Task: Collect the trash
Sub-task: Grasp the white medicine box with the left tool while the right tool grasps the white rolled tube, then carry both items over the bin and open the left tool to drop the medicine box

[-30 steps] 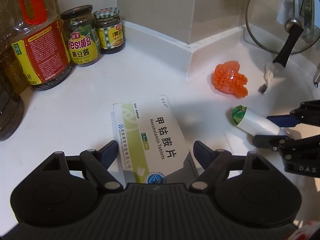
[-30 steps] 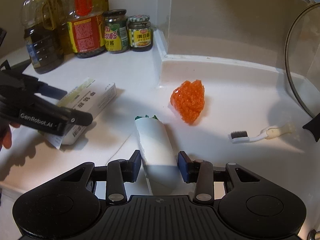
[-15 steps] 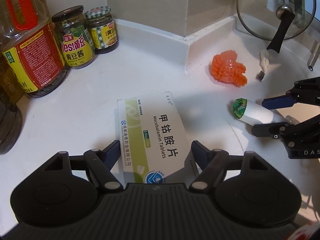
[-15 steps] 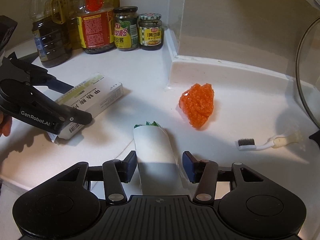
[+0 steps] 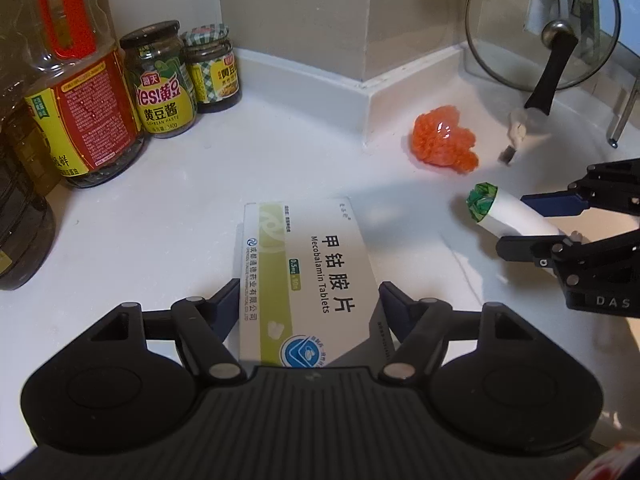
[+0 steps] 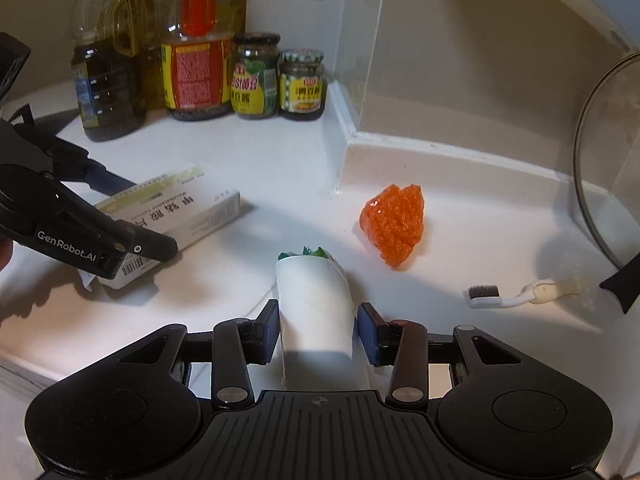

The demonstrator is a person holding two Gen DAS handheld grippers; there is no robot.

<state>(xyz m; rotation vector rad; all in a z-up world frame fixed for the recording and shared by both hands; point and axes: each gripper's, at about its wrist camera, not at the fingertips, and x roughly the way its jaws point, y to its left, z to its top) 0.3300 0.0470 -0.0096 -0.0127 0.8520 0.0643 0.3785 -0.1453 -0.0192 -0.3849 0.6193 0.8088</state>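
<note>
My left gripper (image 5: 308, 304) is shut on a white and green tablet box (image 5: 308, 264) and holds it above the white counter; it also shows in the right wrist view (image 6: 168, 220). My right gripper (image 6: 316, 326) is shut on a white paper cup (image 6: 314, 304) with green wrapper stuffed inside, lifted off the counter; the cup also shows in the left wrist view (image 5: 508, 212). An orange crumpled net (image 6: 394, 224) and a used toothbrush (image 6: 516, 294) lie on the counter.
Oil bottles (image 5: 80, 92) and two sauce jars (image 5: 160, 80) stand at the back left. A glass pot lid (image 5: 540, 20) leans on the back right wall. A wall corner (image 6: 348, 140) juts out in the middle.
Both grippers have risen and pulled back a little with the box and the cup held.
</note>
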